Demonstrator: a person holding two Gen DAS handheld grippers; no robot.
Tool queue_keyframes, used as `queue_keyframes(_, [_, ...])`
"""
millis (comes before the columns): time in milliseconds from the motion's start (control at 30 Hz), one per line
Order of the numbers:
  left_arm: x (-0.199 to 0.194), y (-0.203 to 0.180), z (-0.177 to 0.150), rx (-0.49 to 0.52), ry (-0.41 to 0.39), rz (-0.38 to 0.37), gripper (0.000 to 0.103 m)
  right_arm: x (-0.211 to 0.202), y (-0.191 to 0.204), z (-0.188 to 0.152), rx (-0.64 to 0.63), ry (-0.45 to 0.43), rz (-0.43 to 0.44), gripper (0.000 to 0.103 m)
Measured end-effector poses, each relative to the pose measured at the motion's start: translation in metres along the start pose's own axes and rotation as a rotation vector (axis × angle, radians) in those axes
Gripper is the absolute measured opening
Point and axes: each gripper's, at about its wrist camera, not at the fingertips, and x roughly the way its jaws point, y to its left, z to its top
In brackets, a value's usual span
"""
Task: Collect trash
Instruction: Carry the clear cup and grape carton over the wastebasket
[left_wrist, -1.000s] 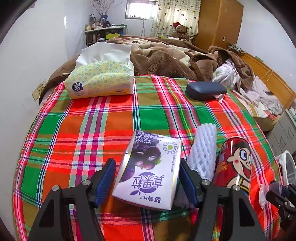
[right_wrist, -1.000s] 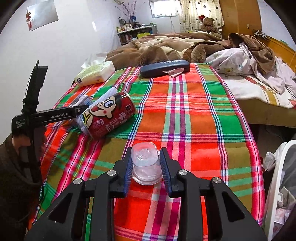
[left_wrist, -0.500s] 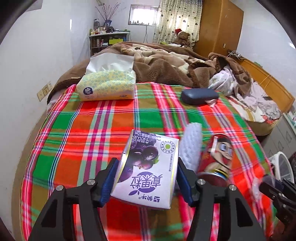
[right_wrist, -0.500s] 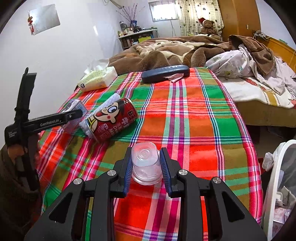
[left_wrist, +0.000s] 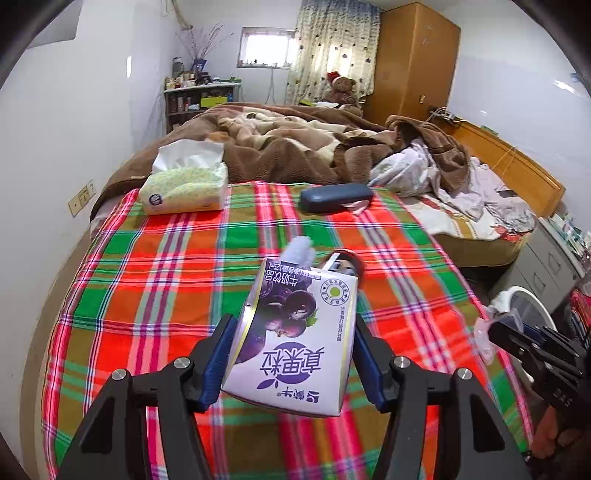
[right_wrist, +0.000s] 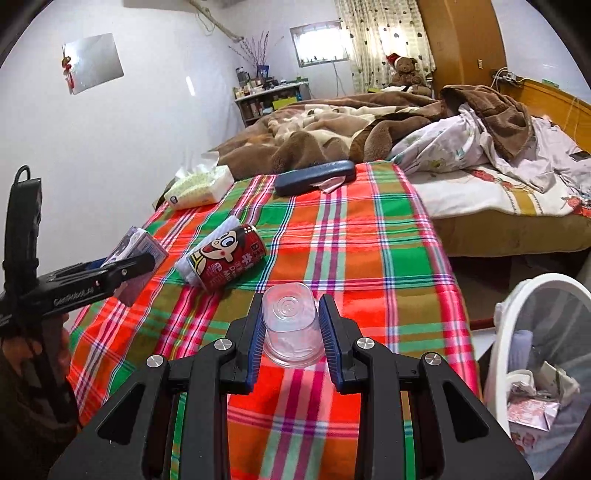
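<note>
My left gripper (left_wrist: 291, 354) is shut on a purple-and-white milk carton (left_wrist: 295, 332) and holds it above the plaid bedspread (left_wrist: 166, 266). The carton also shows in the right wrist view (right_wrist: 135, 243). My right gripper (right_wrist: 290, 328) is shut on a clear plastic cup (right_wrist: 290, 328), lifted off the bedspread near its right edge. A red drink can (right_wrist: 227, 262) lies on its side on the spread with a white foam net sleeve (right_wrist: 207, 247) behind it. A white trash bin (right_wrist: 535, 354) with crumpled trash stands on the floor at the right.
A tissue pack (left_wrist: 184, 184) and a dark blue case (left_wrist: 334, 197) lie at the far end of the spread. Behind them is a brown blanket (left_wrist: 295, 147) and rumpled bedding. The wall runs along the left.
Both grippers have risen and pulled back from the bed with their loads. The carton now hangs higher over the spread, and the bin has come into the right wrist view.
</note>
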Motion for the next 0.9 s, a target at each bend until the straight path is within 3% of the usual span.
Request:
queue_keyframes(433, [-0.04,-0.084,-0.013,0.104,-0.048,-0.086,0.061,-0.039,-0.036,-0.006,0.05,-0.065,-0.045,0.03])
queue_keyframes(900, [-0.051,-0.192,-0.025,0.214,-0.066,-0.251,0.061,-0.087,-0.103,-0.018,0.143,-0.134,-0.154,0.03])
